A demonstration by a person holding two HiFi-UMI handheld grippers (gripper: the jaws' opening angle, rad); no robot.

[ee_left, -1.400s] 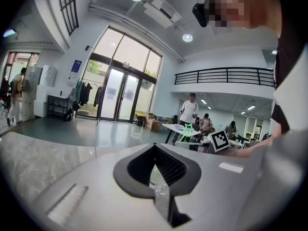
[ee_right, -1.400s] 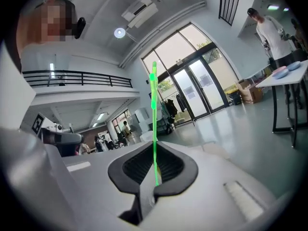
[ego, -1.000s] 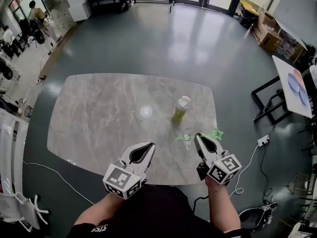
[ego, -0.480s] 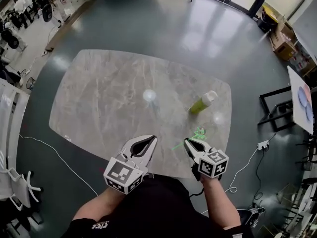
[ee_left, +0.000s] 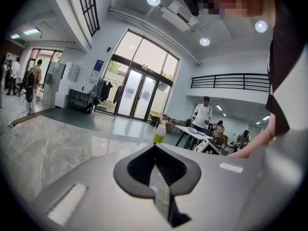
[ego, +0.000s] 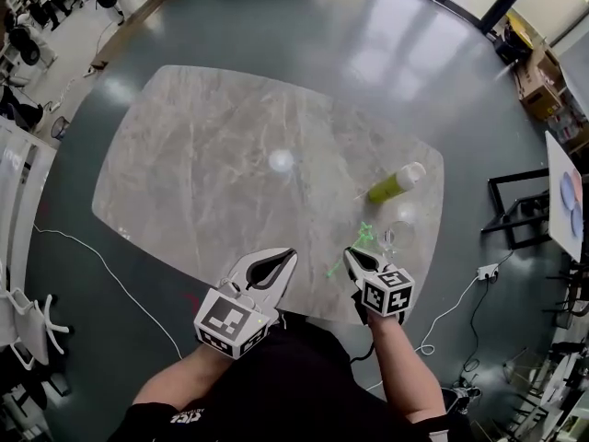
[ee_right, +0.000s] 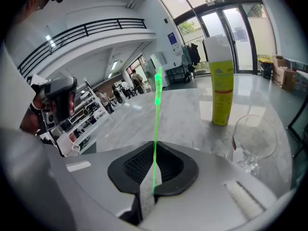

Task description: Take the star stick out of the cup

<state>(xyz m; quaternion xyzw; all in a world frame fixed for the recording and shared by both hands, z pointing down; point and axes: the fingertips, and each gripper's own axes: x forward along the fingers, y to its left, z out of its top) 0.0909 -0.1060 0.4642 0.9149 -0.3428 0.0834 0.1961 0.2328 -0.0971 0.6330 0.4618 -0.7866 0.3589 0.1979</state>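
Observation:
The green star stick (ee_right: 155, 129) stands pinched between the jaws of my right gripper (ee_right: 154, 150), its star (ee_right: 158, 84) up at the top. It is clear of the cup. In the head view the star stick (ego: 357, 240) pokes forward from the right gripper (ego: 351, 255), just left of the clear stemmed glass cup (ego: 398, 238). That cup (ee_right: 253, 139) stands empty on the marble table, to the right of my jaws. My left gripper (ego: 291, 255) hovers over the table's near edge, shut with nothing in it (ee_left: 155, 149).
A yellow-green bottle with a white cap (ego: 396, 183) stands behind the cup, also seen in the right gripper view (ee_right: 220, 83). The marble table (ego: 212, 173) is otherwise bare. A black-framed table (ego: 552, 201) and a floor cable (ego: 460, 307) are to the right.
One second ago the stick lay across the cup with my right gripper on it. It has since been drawn out to the left and now stands free of the cup.

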